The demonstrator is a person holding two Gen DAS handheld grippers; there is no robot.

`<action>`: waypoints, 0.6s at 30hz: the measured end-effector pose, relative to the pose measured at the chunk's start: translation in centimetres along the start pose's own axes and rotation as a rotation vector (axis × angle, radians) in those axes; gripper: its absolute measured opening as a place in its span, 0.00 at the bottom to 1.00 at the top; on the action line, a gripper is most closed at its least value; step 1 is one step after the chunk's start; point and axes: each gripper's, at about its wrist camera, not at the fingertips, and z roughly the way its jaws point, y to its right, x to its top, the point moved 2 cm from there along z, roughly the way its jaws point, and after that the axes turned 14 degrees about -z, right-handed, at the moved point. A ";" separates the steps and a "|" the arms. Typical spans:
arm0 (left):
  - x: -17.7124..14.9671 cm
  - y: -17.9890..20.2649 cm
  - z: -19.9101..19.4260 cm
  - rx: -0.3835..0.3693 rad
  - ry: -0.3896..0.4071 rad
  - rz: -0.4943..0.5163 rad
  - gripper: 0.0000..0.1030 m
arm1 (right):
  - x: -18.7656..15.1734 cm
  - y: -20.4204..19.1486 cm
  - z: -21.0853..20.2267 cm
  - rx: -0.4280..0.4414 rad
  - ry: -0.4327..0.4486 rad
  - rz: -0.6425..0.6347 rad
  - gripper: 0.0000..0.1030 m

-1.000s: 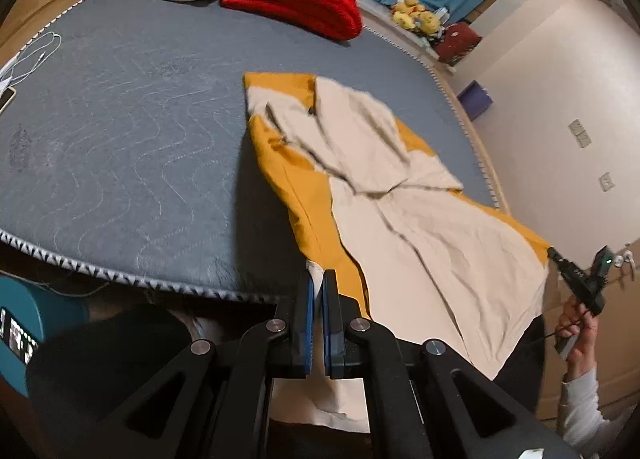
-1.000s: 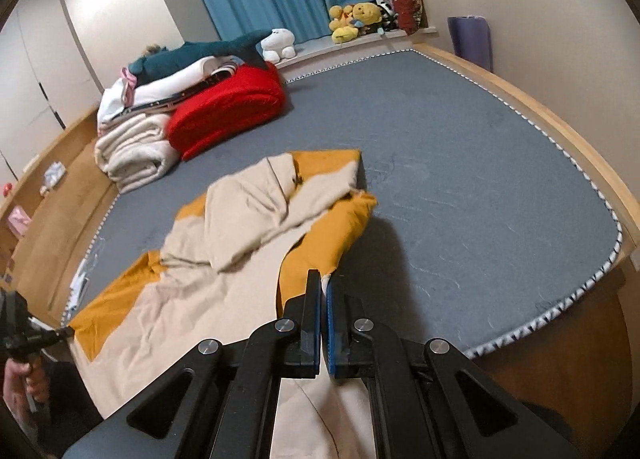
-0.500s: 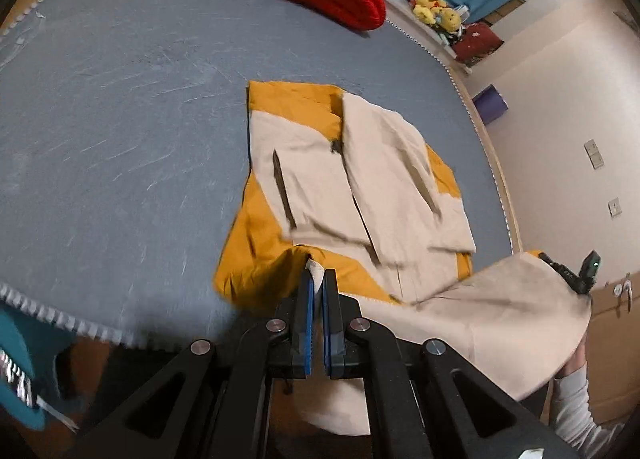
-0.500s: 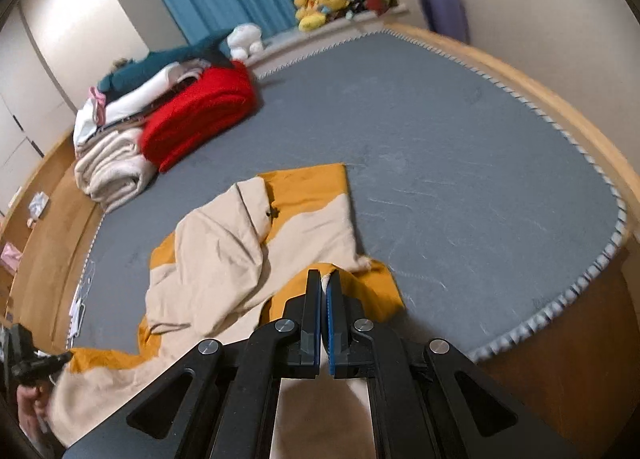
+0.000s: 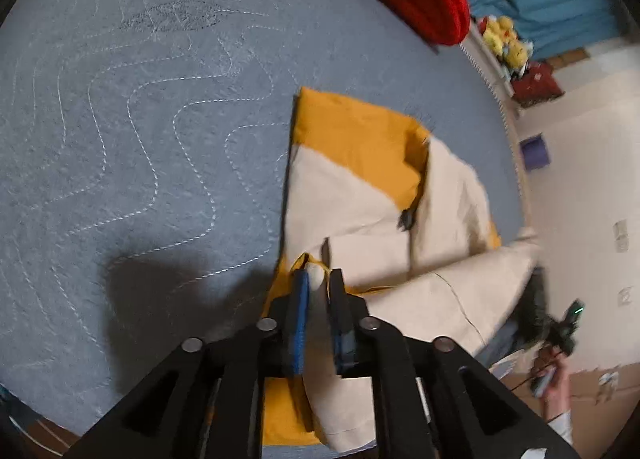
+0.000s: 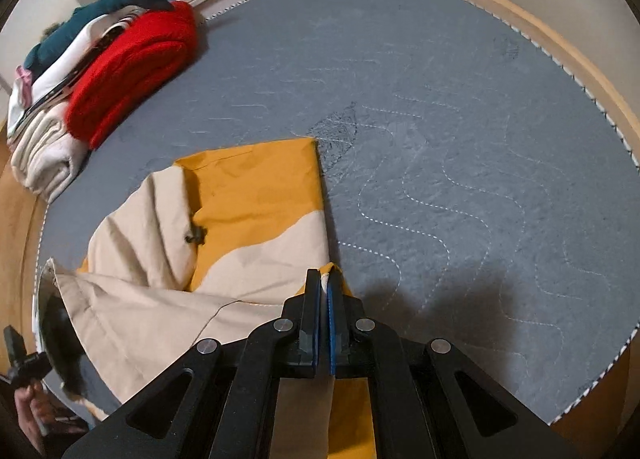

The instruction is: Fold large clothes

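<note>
A large beige and mustard-yellow garment [image 5: 352, 195] lies on the grey quilted bed [image 5: 120, 131]. Its near part is carried forward over the far part. My left gripper [image 5: 318, 279] has its jaws slightly apart with a beige hem corner between them. My right gripper [image 6: 324, 279] is shut on the garment's other hem corner. In the right wrist view the garment [image 6: 256, 203] spreads left of the fingers, and its lifted beige panel [image 6: 132, 299] hangs toward the bed's near left edge.
A red blanket [image 6: 132, 63] and folded white bedding [image 6: 44, 155] sit at the bed's far side with a plush shark [image 6: 100, 15]. Yellow plush toys [image 5: 506, 43] line the shelf below blue curtains. The wooden bed frame [image 6: 560, 59] borders the mattress.
Both grippers moved forward over the bed, carrying the garment's bottom hem toward its far end. The left jaws have parted a little around the cloth.
</note>
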 end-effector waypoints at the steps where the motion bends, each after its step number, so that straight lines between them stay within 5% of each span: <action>1: 0.0 -0.2 -0.3 -0.016 0.003 -0.011 0.16 | 0.1 0.5 0.1 0.004 0.003 0.026 0.08; 6: -0.4 -1.0 -3.1 -0.029 0.059 0.012 0.29 | -1.0 2.1 -2.4 0.014 0.079 0.075 0.13; 11: -2.4 -1.2 -3.8 0.023 0.038 0.147 0.34 | -3.0 1.5 -3.4 0.136 0.058 0.025 0.27; 14: -4.7 0.2 -2.5 0.125 0.013 0.311 0.40 | -3.8 -1.0 -3.3 0.205 0.023 -0.079 0.35; 18: -7.1 1.6 0.6 0.325 0.002 0.509 0.54 | -5.1 -4.3 -1.9 0.089 -0.053 -0.275 0.36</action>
